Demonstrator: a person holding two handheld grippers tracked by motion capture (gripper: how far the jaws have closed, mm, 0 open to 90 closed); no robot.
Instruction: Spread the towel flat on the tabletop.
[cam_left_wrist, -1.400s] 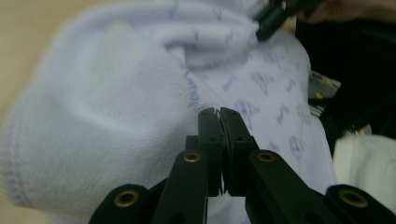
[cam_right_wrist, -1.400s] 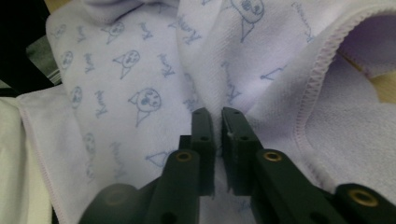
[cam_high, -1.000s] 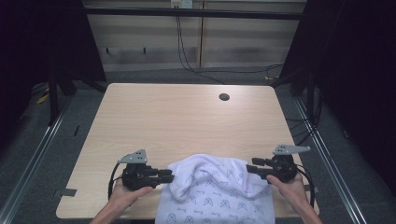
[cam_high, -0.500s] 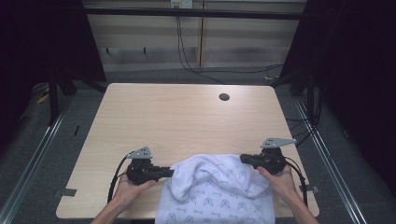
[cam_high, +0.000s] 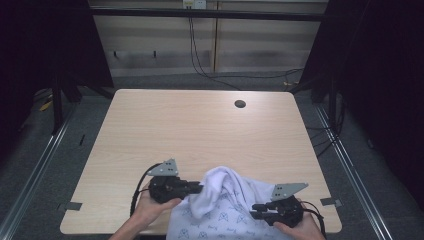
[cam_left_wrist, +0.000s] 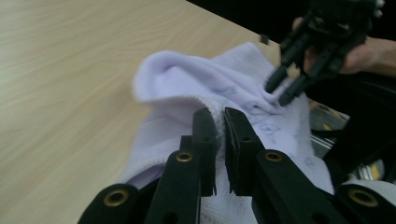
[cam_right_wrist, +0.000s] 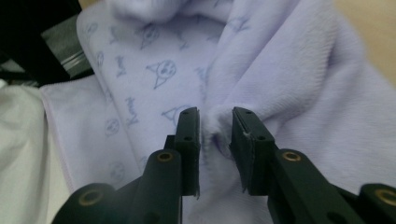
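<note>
Pale wood tabletop fills the high view, with a small round hole near its far edge and dark cables on the floor beyond; nothing stands in the way. At the near edge lies a white printed towel, bunched up and hanging off the front. The left tongs bite its raised fold, while the right tongs reach into it from the near right corner.

From the left gripper view, the left tongs are clenched on the towel's hemmed edge, having just eased slightly.

From the right gripper view, the right tongs have just been opening, yet a tuft of towel stays pinched between them. That loose hold could slip if the hands pull apart, and the overhanging part may drag the towel off the tabletop.
</note>
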